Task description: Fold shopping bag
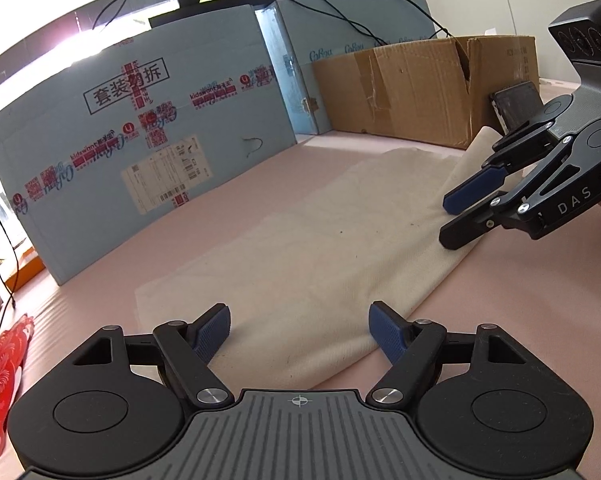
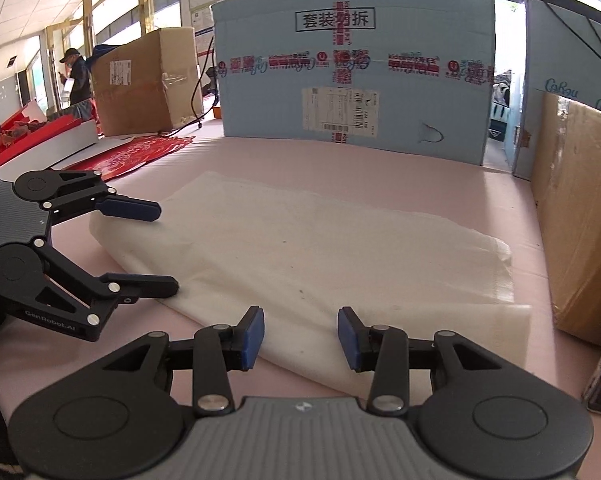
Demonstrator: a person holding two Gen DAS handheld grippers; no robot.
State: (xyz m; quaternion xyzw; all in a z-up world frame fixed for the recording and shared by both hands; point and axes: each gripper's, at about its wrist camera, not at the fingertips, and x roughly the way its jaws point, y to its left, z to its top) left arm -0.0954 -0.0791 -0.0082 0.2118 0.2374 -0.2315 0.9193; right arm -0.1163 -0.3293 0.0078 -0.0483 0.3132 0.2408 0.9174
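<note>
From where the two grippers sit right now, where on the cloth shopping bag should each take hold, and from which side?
Grip the near long edge of the shopping bag, coming in low from the near side. It lies flat on the pink table, and only that edge is thick enough to pinch. The left gripper and right gripper already straddle it, open, near opposite ends.

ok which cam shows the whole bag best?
Right wrist: the bag lies nearly whole in frame, with its far edge and both ends visible. Left wrist shows the bag at a slant, its near end behind the left tool and one end partly behind the right tool.
</note>
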